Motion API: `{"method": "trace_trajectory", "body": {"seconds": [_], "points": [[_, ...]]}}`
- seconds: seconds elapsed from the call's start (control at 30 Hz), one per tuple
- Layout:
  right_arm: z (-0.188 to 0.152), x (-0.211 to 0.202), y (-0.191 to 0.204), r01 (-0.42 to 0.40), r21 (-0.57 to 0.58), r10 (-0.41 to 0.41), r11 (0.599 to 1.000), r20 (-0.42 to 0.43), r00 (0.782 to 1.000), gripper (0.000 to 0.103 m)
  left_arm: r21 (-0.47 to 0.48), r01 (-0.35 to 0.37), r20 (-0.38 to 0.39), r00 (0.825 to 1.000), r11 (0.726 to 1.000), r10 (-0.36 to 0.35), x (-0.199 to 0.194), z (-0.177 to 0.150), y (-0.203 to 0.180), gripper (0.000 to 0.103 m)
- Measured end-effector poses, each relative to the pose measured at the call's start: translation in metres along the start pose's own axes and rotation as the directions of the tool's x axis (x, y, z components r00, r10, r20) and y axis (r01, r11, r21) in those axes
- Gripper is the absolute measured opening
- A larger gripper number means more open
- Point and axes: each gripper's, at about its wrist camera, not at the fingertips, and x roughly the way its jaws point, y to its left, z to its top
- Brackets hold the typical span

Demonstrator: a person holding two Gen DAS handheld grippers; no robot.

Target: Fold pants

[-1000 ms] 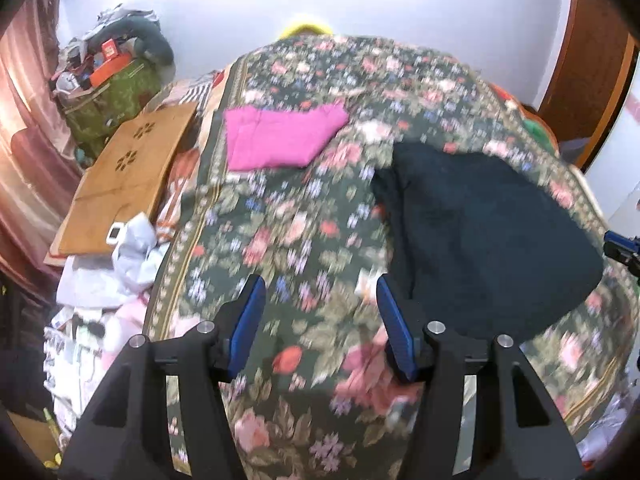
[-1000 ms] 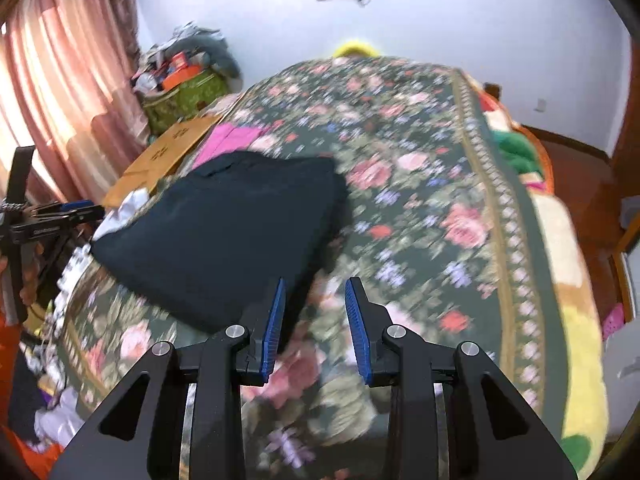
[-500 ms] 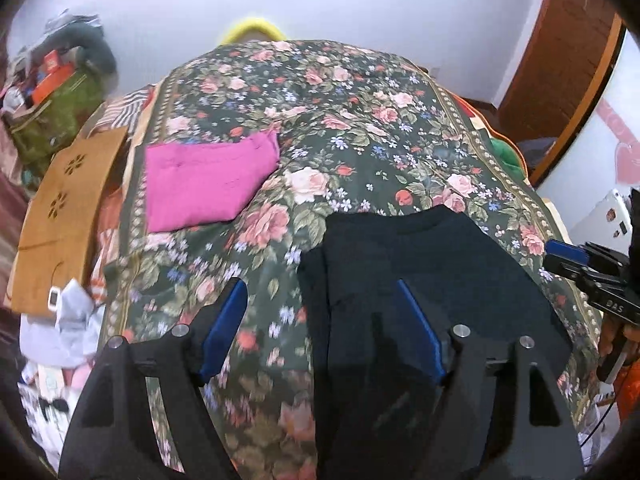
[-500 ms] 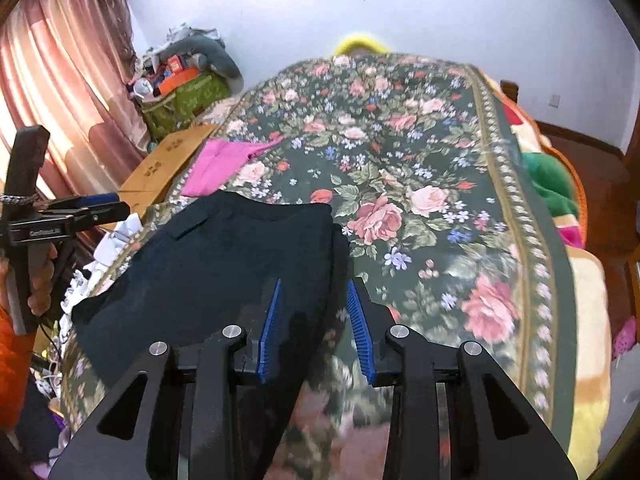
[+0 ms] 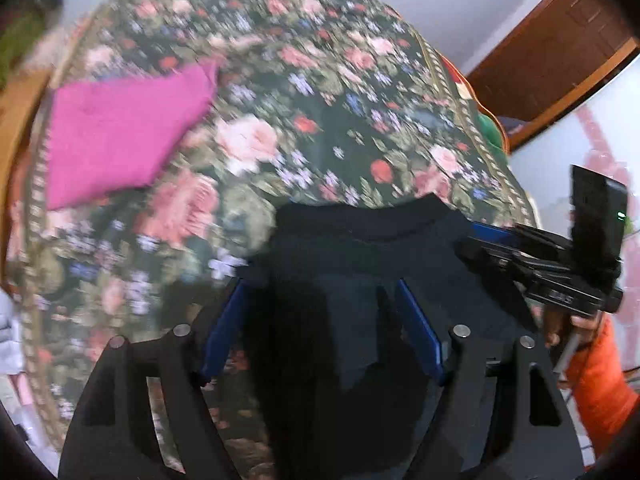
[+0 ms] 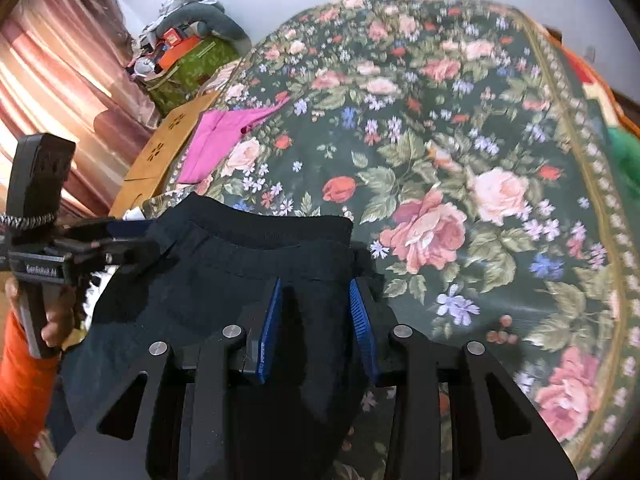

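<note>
Dark navy pants lie flat on the floral bedcover, waistband toward the far side. My left gripper hovers open and wide over their left waist part: its left finger is above the bedcover, its right finger above the cloth. My right gripper points down over the right waist part of the pants. Its jaws are opening, with dark cloth below the gap and nothing pinched. Each view shows the other gripper at the pants' far corner: the right gripper and the left gripper.
A folded pink cloth lies on the bed's far left. Beside the bed are a wooden board, a green bag with clutter and a pink curtain. A brown door is at the right. Orange sleeves hold the grippers.
Both grippers have come in over the pants and tipped downward, so the waistband now lies just beyond the fingertips. The left jaws stand wider than a second ago.
</note>
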Motion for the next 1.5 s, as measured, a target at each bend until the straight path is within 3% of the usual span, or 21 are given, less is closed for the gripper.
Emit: {"method": "trace_trajectory", "body": {"seconds": [0.17, 0.23, 0.4, 0.63, 0.77, 0.97, 1.03, 1.1, 1.17, 1.27, 1.33, 1.5], "points": [[-0.005, 0.005, 0.002, 0.039, -0.075, -0.039, 0.996, 0.007, 0.999, 0.018, 0.09, -0.074, 0.014, 0.997, 0.993, 0.073, 0.011, -0.006, -0.011, 0.053], [-0.009, 0.006, 0.003, 0.064, -0.107, -0.062, 0.992, 0.02, 0.998, 0.015, 0.105, -0.112, 0.045, 0.993, 0.988, 0.108, 0.009, -0.009, -0.015, 0.051], [-0.014, 0.016, 0.009, 0.129, -0.168, -0.125, 0.977, 0.033, 0.992, 0.014, 0.165, -0.237, 0.093, 0.97, 0.957, 0.224, 0.013, -0.02, -0.023, 0.052], [-0.013, 0.006, 0.025, 0.22, -0.215, -0.215, 0.951, 0.05, 0.975, 0.014, 0.118, -0.278, 0.12, 0.957, 0.953, 0.264, 0.0, -0.02, -0.025, 0.059], [-0.014, -0.017, 0.033, 0.217, -0.218, -0.204, 0.952, 0.081, 0.976, 0.014, 0.098, -0.309, 0.165, 0.942, 0.946, 0.291, -0.027, -0.024, -0.034, 0.059], [-0.019, -0.066, 0.054, 0.231, -0.224, -0.188, 0.947, 0.196, 0.962, 0.015, 0.097, -0.345, 0.275, 0.911, 0.934, 0.308, -0.078, -0.035, -0.05, 0.062], [-0.021, -0.078, 0.06, 0.23, -0.221, -0.18, 0.948, 0.222, 0.958, 0.021, 0.099, -0.348, 0.302, 0.903, 0.932, 0.305, -0.091, -0.04, -0.055, 0.066], [-0.025, -0.089, 0.065, 0.231, -0.221, -0.174, 0.948, 0.25, 0.952, 0.035, 0.096, -0.336, 0.315, 0.903, 0.937, 0.292, -0.099, -0.045, -0.057, 0.073], [-0.031, -0.097, 0.068, 0.234, -0.219, -0.171, 0.947, 0.272, 0.947, 0.058, 0.093, -0.316, 0.316, 0.909, 0.944, 0.273, -0.103, -0.051, -0.057, 0.078], [-0.039, -0.101, 0.069, 0.232, -0.211, -0.17, 0.95, 0.274, 0.947, 0.072, 0.085, -0.319, 0.292, 0.914, 0.944, 0.282, -0.099, -0.057, -0.055, 0.083], [-0.046, -0.099, 0.065, 0.226, -0.198, -0.171, 0.954, 0.26, 0.95, 0.078, 0.074, -0.313, 0.263, 0.922, 0.947, 0.284, -0.092, -0.06, -0.049, 0.084], [-0.06, -0.079, 0.047, 0.167, -0.138, -0.145, 0.976, 0.156, 0.977, 0.079, 0.02, -0.237, 0.147, 0.962, 0.971, 0.231, -0.063, -0.066, -0.03, 0.084]]}}
